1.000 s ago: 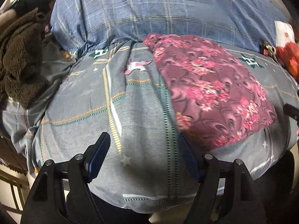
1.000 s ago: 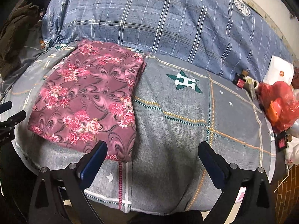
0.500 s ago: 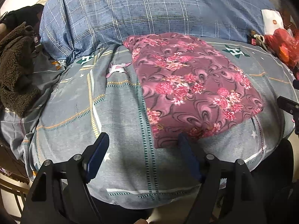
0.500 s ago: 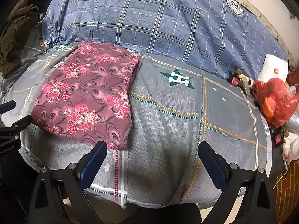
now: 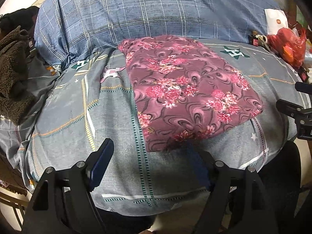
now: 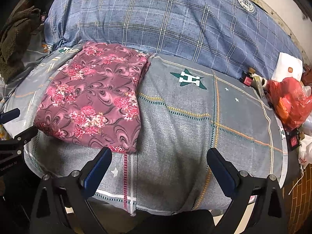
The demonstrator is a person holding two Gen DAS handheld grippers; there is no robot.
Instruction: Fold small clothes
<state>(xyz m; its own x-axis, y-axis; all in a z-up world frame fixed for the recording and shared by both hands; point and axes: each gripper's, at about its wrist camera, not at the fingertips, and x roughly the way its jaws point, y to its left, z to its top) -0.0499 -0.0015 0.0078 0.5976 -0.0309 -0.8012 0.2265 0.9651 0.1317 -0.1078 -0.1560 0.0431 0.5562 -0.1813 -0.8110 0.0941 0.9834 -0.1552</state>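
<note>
You've got the grey patterned bedsheet [image 6: 185, 128] spread wide in front of you, the blue plaid quilt [image 6: 165, 19] banked up behind it, and on the sheet lies your piece, the floral garment [image 5: 187, 89], flat and already doubled into a rough rectangle, its far edge up against the quilt. It looks thin, soft and light, so expect it to droop and slide the moment you lift it; nothing stiff here, nothing fragile. From the right wrist view the layered edge [image 6: 139, 81] runs down its right side, and that looks like the spot to mind, since a pinch there must catch every layer or the stack will fan open. Your best hold, I'd say, is the two near corners. Your left gripper [image 5: 150, 161] hangs wide open and empty, its right finger just short of the near hem; your right gripper [image 6: 159, 165] is spread just as wide, holding nothing, over bare sheet beside the cloth's near right corner.
</note>
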